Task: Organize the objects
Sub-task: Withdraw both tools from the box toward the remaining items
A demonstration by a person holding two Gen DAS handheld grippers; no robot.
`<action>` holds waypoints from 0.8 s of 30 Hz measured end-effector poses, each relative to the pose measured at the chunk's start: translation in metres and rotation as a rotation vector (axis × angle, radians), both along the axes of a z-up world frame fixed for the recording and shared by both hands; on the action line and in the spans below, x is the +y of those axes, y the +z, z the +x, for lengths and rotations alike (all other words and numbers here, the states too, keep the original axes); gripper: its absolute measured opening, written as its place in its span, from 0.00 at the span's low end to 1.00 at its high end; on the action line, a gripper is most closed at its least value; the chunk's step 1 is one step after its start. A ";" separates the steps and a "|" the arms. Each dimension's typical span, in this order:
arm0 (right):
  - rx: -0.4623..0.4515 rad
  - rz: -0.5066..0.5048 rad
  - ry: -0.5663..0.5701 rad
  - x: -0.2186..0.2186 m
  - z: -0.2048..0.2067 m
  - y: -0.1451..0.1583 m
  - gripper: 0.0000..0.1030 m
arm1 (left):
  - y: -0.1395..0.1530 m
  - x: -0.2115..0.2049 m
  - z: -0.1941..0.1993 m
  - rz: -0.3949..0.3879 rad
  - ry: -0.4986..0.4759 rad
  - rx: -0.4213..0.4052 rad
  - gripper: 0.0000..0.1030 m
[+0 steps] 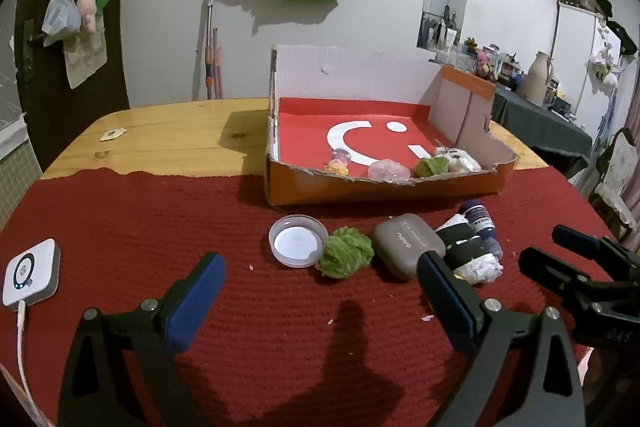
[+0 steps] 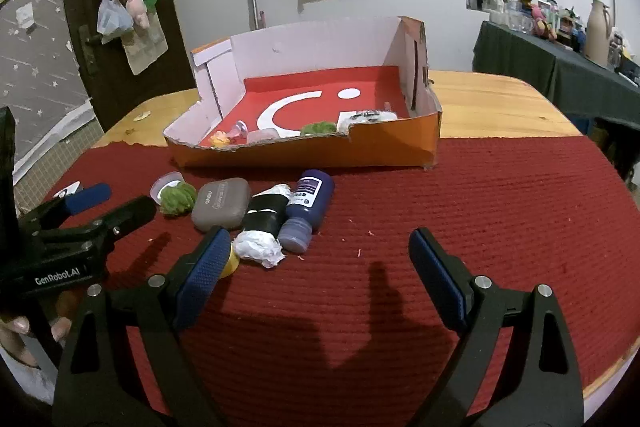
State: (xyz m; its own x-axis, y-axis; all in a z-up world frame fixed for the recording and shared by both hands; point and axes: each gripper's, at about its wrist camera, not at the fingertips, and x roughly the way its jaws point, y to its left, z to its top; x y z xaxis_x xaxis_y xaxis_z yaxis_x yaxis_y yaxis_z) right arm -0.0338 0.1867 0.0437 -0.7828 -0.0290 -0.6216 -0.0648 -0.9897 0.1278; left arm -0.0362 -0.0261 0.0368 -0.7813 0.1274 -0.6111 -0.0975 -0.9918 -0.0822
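Dim warm indoor light from above-behind; hard claw shadows on red mat (image 1: 120,227); fisheye-bent, dark edges; sharp focus.

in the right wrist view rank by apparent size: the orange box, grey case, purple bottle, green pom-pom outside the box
1. Orange box, by far the largest.
2. Grey case and purple bottle look about alike; the bottle is longer, the case broader, so I won't rank them.
3. Green pom-pom, the smallest.

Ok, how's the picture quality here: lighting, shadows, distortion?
Left wrist: sharp, fisheye-bent table edge, dark corners, left tool casts a hard shadow on the red mat. Right wrist: same bending, right tool throws twin finger shadows.
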 end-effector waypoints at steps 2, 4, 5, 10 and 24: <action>-0.011 -0.001 0.000 0.000 -0.003 0.000 0.89 | -0.001 -0.001 -0.003 0.003 -0.005 -0.018 0.95; -0.025 0.000 0.001 -0.001 -0.006 -0.002 0.89 | -0.003 -0.001 -0.005 0.008 -0.013 -0.031 0.95; -0.031 0.002 0.002 -0.001 -0.008 -0.003 0.89 | -0.004 -0.001 -0.006 0.009 -0.017 -0.039 0.95; -0.079 0.018 0.007 -0.003 -0.020 -0.007 0.89 | -0.006 -0.006 -0.012 0.011 -0.018 -0.065 0.95; -0.169 0.043 -0.012 0.012 -0.046 -0.013 0.89 | -0.009 -0.034 -0.030 0.000 -0.052 -0.150 0.95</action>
